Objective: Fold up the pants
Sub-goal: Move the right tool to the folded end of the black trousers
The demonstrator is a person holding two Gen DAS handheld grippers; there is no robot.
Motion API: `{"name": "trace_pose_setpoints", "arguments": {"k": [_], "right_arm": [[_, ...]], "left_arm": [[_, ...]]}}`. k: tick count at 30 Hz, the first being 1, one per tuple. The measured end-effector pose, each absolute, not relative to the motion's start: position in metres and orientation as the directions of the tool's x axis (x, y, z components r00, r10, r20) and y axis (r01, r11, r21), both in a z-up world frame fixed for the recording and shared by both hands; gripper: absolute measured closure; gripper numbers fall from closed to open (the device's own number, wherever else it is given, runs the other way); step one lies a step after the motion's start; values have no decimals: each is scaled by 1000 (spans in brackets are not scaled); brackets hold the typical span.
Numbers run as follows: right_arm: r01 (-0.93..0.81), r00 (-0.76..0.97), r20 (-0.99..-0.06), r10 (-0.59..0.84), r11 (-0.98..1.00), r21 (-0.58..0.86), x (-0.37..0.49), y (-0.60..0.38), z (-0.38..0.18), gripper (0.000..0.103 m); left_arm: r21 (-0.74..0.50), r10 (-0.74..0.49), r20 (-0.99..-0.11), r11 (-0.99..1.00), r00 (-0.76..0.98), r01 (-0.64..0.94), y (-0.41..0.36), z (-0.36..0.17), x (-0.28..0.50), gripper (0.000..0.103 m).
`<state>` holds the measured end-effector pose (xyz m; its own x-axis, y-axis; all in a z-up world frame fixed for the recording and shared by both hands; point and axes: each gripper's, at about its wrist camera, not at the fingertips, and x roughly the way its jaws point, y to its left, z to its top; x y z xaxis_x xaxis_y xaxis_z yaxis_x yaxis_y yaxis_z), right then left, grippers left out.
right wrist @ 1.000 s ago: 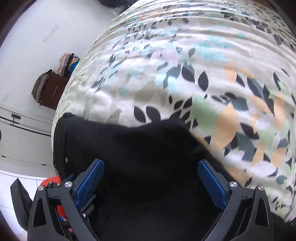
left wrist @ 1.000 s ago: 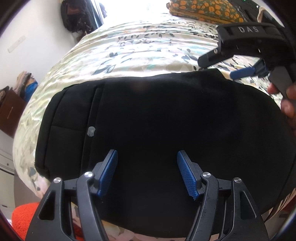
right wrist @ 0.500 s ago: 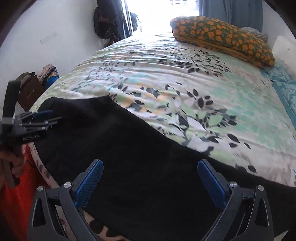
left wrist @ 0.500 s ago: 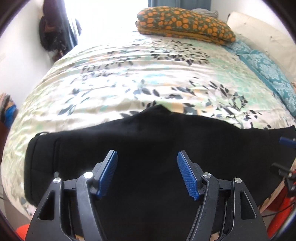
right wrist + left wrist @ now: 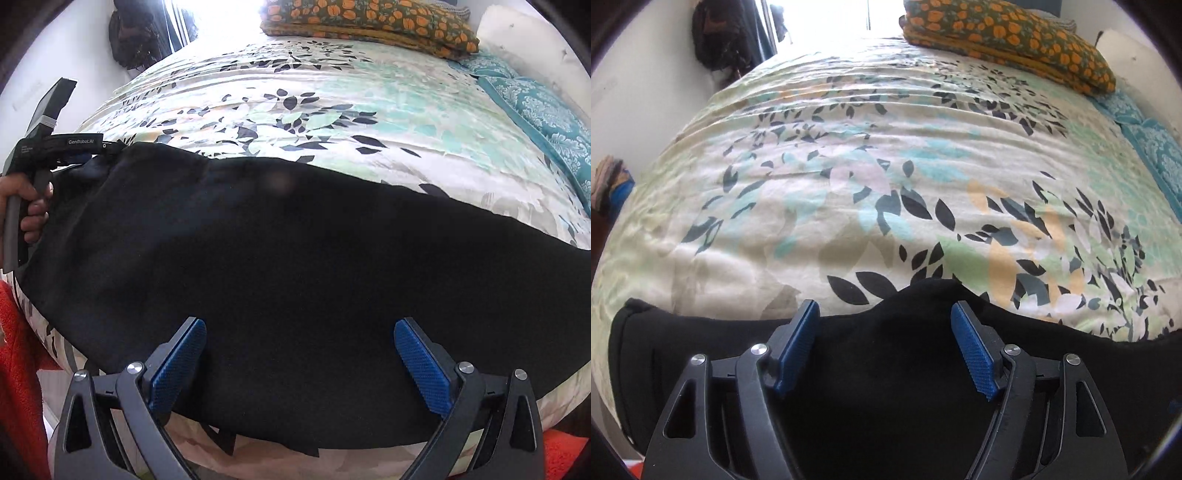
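Observation:
Black pants (image 5: 886, 387) lie flat in a long band across the near edge of the bed. In the left wrist view my left gripper (image 5: 884, 308) hovers over their far edge, where a small bump of cloth rises between the fingers. Its jaws are opening and the blue pads (image 5: 798, 343) press on nothing. In the right wrist view the pants (image 5: 295, 240) stretch from left to right. My right gripper (image 5: 299, 326) stands open and wide above their near edge, holding nothing. At the left end of the pants a hand (image 5: 29, 210) holds the left gripper.
The bed wears a leaf-patterned cover (image 5: 886, 166) with bare room beyond the pants. An orange-flowered pillow (image 5: 1015, 40) and a teal pillow (image 5: 535, 110) lie at the head. Red fabric (image 5: 18, 350) shows below the bed's near-left edge. Dark bags (image 5: 716, 33) hang at the back left.
The right gripper has swung away to the right along the pants. The left gripper has moved forward to their far edge, and its jaws stand slightly wider.

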<state>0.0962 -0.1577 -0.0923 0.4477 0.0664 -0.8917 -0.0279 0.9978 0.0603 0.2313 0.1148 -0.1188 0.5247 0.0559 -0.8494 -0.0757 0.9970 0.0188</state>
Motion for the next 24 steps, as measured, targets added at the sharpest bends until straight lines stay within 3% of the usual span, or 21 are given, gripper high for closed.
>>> {"name": "trace_pose_setpoints", "arguments": {"k": [5, 11, 14, 17, 24], "right_arm": [[-59, 463, -882, 90, 996, 71, 98, -145, -89, 2], [-134, 502, -859, 102, 990, 40, 92, -123, -77, 2], [-192, 480, -871, 104, 981, 12, 86, -110, -81, 2], [-211, 413, -905, 101, 977, 12, 81, -107, -97, 2], [-194, 498, -864, 77, 981, -25, 72, -111, -79, 2]], "left_arm": [[-20, -38, -837, 999, 545, 38, 103, -94, 171, 27], [29, -55, -873, 986, 484, 165, 70, -122, 112, 27], [72, 2, -900, 987, 436, 144, 77, -147, 102, 26], [82, 22, -898, 989, 439, 120, 84, -135, 101, 27], [-13, -78, -846, 992, 528, 126, 79, -100, 91, 27]]}}
